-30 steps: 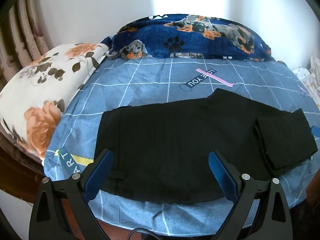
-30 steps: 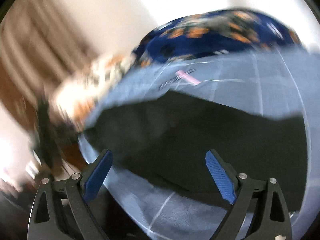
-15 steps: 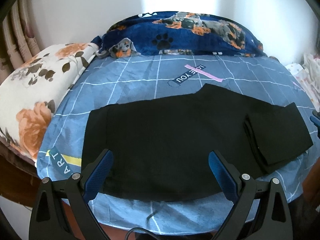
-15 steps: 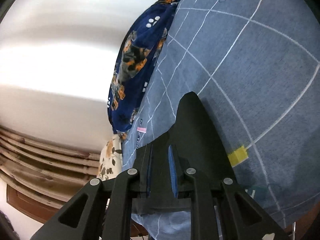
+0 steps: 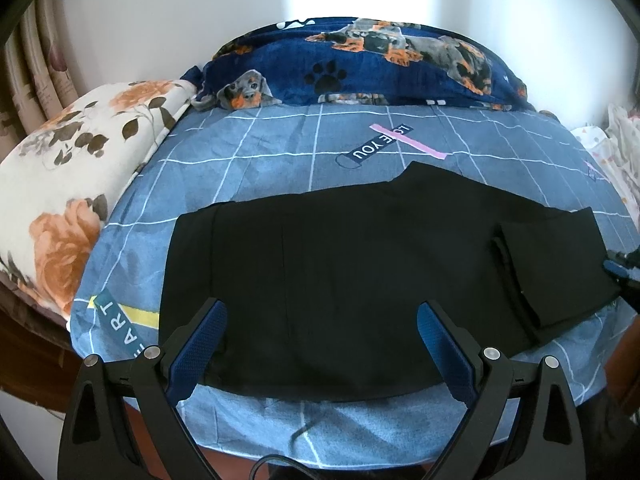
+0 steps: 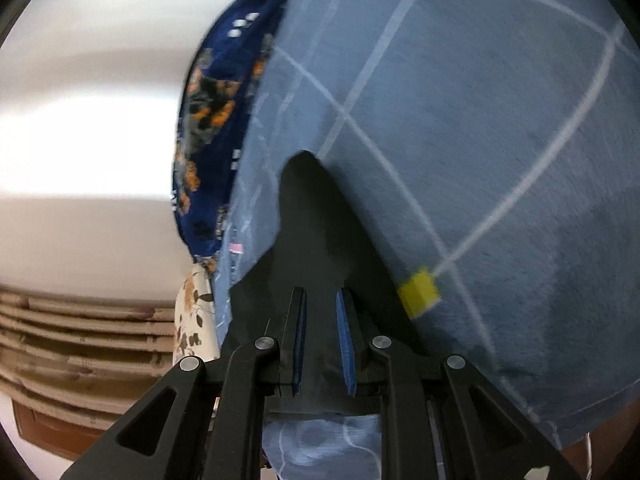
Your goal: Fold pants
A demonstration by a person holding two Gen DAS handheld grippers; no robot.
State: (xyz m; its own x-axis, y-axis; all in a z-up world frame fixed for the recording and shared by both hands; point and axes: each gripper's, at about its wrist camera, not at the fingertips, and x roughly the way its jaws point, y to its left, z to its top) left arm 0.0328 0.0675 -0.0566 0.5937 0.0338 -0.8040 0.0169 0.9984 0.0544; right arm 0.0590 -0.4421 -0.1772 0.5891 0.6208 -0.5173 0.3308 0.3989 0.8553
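Observation:
Black pants (image 5: 340, 264) lie flat across the blue checked bedsheet (image 5: 280, 160), with the leg end folded back at the right (image 5: 560, 264). My left gripper (image 5: 320, 306) hovers open over the near edge of the pants, with nothing between its fingers. My right gripper (image 6: 321, 294) is rolled on its side at the right end of the pants (image 6: 316, 220). Its jaws are closing, with black fabric between the blue pads. In the left wrist view only the tip of the right gripper (image 5: 618, 270) shows, at the right edge.
A floral pillow (image 5: 72, 184) lies at the left, and a navy dog-print blanket (image 5: 360, 68) runs along the far wall. A curtain (image 5: 32, 80) hangs at far left. White patterned cloth (image 5: 616, 148) sits at far right. The bed's near edge is just below the pants.
My right gripper rolled onto its side, dropped to the right end of the pants and closed its jaws from wide open onto the fabric. The left gripper barely moved.

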